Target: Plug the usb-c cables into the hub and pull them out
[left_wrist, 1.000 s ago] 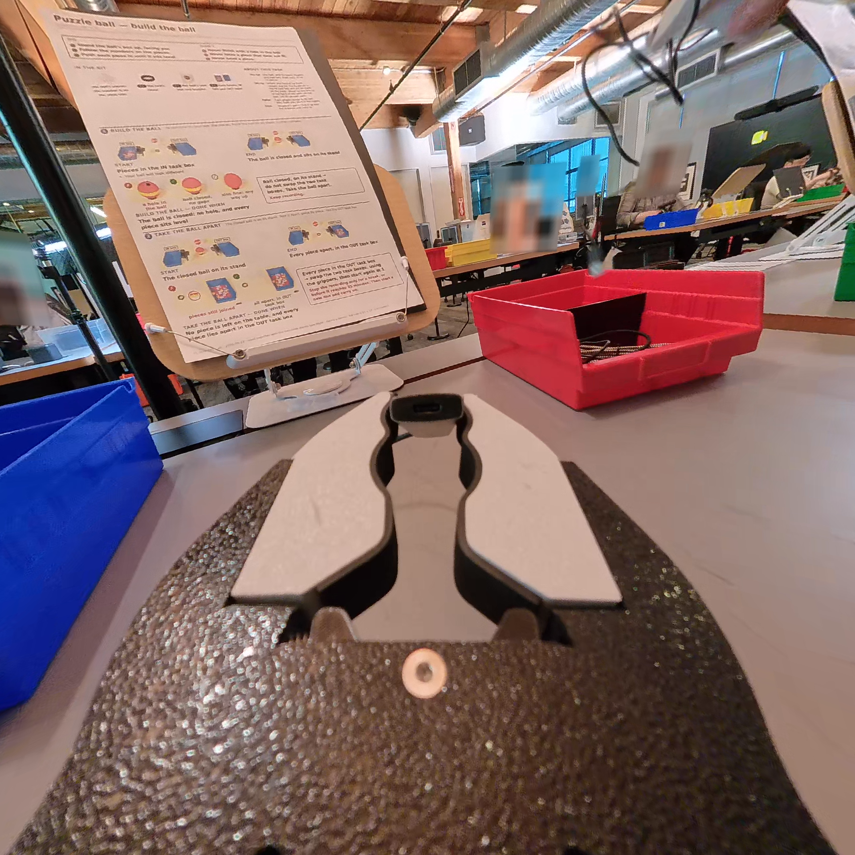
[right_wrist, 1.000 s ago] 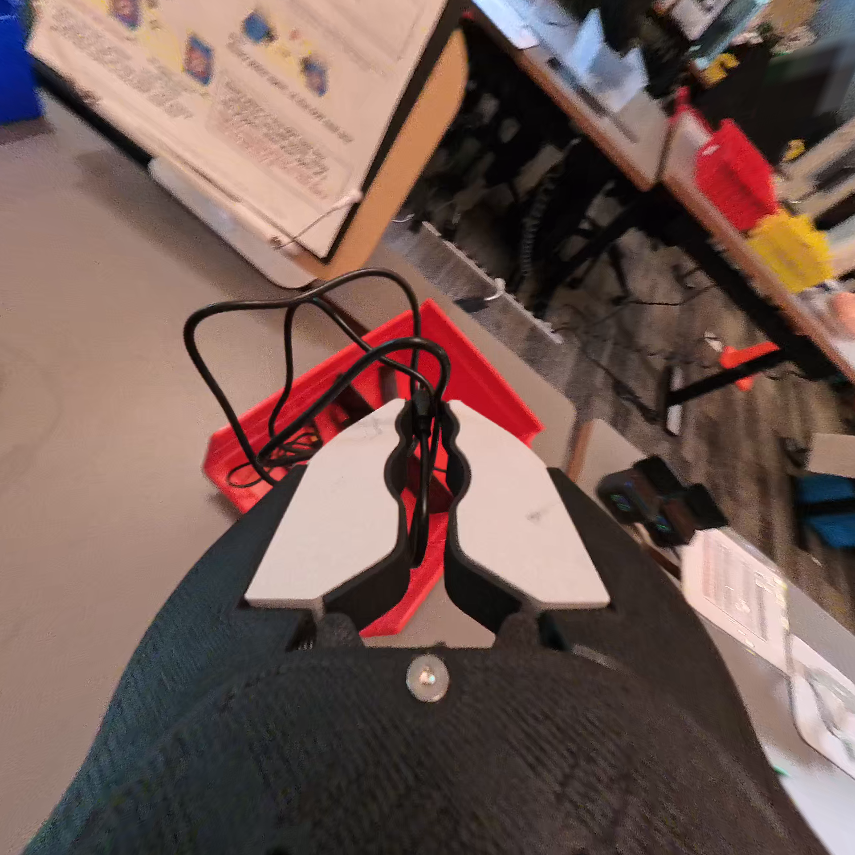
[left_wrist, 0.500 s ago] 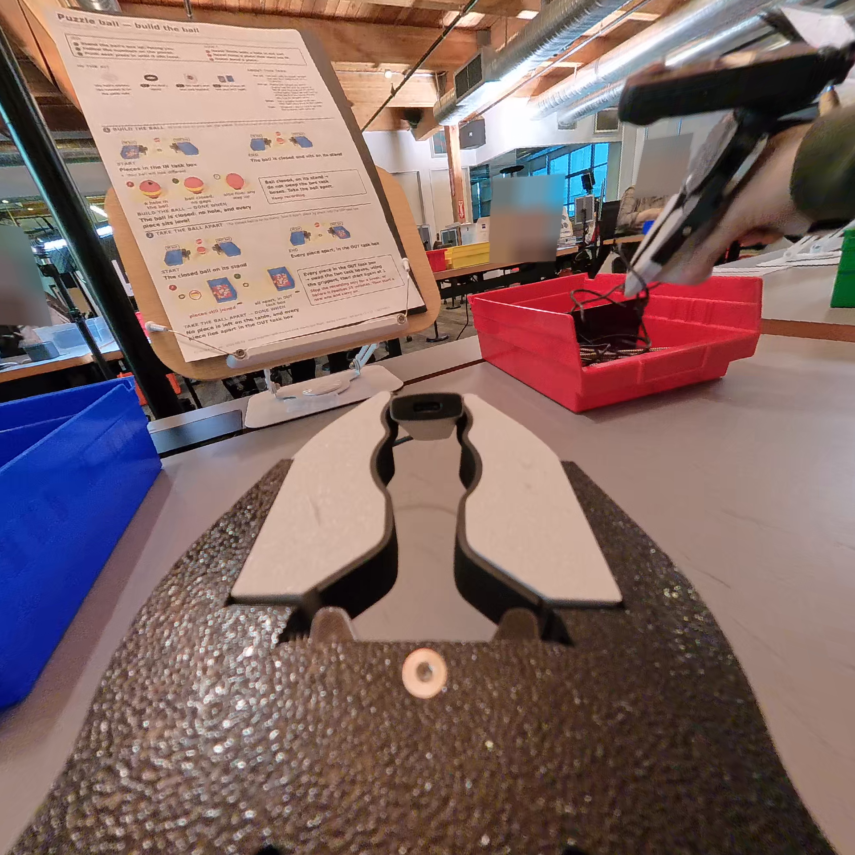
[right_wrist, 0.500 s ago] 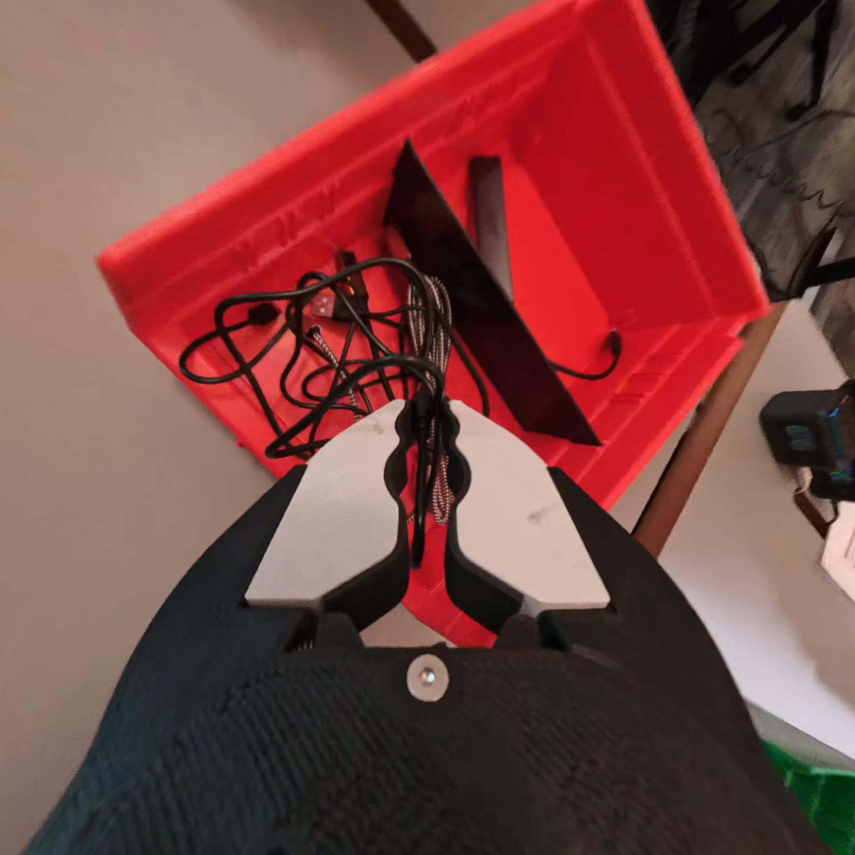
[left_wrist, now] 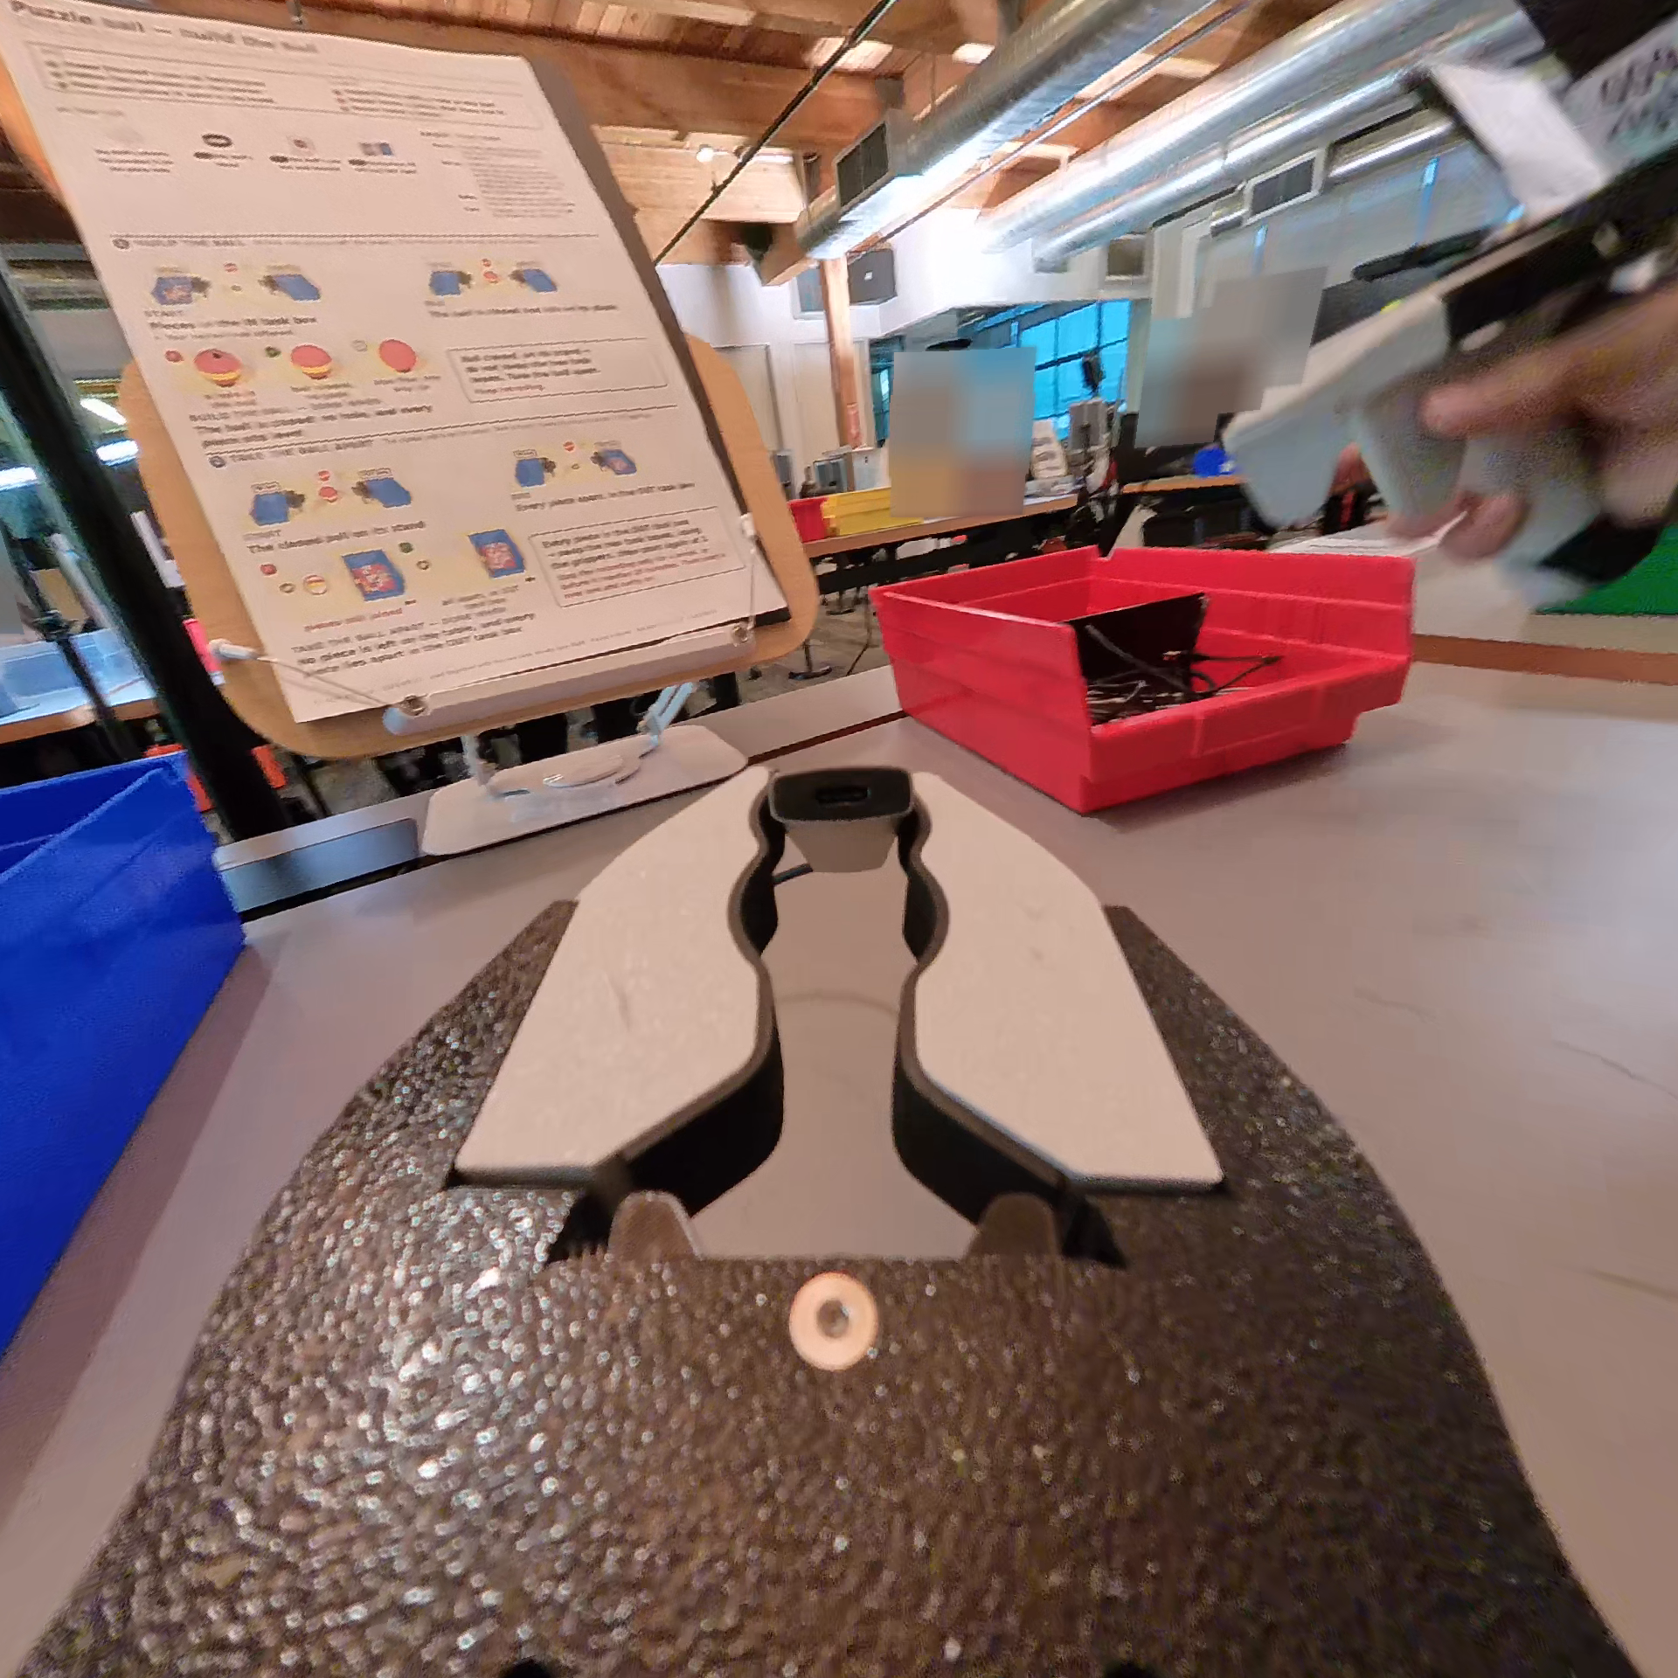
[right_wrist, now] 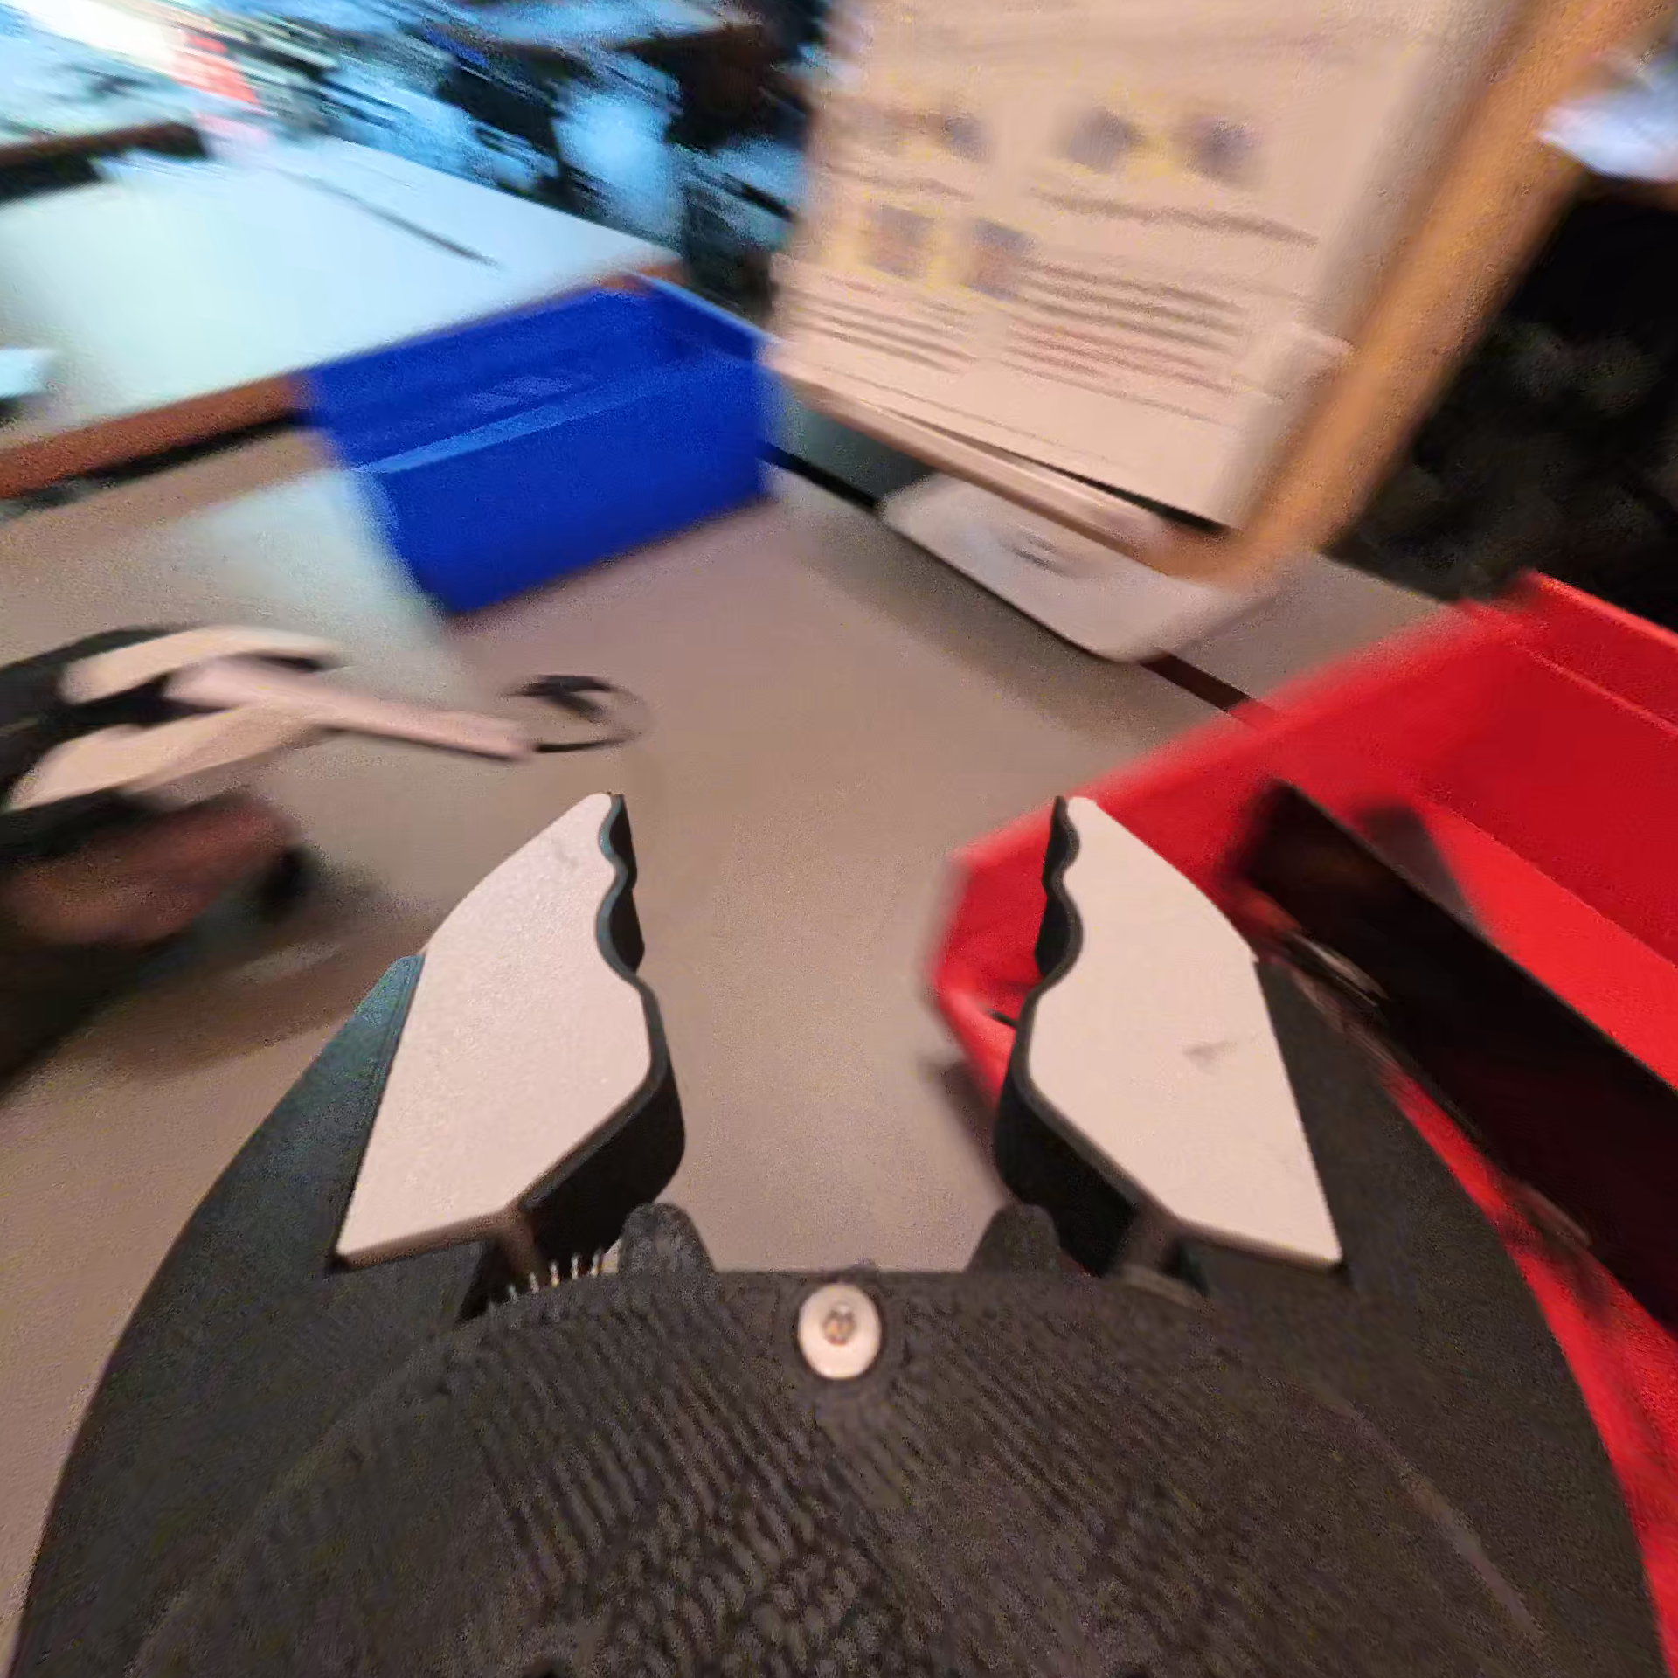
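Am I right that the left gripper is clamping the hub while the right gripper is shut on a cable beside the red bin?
Not quite. The right gripper is open and empty in the right wrist view, beside the red bin. The left gripper does clamp the hub.

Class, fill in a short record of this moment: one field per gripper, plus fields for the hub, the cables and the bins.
left gripper: shut on the hub, low over the grey table
hub: grey, port end facing forward, nothing plugged into that end
right gripper: open, empty, beside the red bin; view blurred
cables: dark tangle inside the red bin, by a black divider
red bin: on the table, ahead to the right
blue bin: at the left edge
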{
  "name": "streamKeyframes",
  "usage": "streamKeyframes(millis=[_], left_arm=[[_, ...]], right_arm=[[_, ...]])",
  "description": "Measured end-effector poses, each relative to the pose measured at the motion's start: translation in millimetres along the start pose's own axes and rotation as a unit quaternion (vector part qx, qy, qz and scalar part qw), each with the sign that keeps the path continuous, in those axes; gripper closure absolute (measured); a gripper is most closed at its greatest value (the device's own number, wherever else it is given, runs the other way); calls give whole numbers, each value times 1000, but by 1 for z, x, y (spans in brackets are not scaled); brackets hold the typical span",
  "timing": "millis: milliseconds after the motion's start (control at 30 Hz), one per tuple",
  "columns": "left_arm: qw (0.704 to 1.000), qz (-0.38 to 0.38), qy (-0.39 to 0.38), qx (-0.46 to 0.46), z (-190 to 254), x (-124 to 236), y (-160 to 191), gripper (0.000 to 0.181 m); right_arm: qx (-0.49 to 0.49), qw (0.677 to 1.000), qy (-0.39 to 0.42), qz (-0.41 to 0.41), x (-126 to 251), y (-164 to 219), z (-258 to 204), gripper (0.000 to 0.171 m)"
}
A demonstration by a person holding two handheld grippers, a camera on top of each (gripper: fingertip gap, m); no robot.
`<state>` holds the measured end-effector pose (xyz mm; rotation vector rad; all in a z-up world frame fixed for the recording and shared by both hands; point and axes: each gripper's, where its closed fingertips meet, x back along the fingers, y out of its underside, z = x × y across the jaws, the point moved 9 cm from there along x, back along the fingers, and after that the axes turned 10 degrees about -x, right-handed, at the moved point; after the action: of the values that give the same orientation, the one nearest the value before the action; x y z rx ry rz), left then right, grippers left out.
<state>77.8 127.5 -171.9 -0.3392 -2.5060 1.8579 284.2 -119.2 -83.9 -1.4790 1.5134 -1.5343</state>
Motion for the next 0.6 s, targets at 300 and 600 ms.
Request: streamKeyframes(millis=[300, 600], left_arm=[[953, 129, 254, 102, 6, 8, -9, 158], [891, 195, 390, 130, 21, 16, -18, 158]], right_arm=[[150, 953, -252, 71, -41, 63, -96, 99], [95, 921, -377, -5, -38, 88, -116, 112]])
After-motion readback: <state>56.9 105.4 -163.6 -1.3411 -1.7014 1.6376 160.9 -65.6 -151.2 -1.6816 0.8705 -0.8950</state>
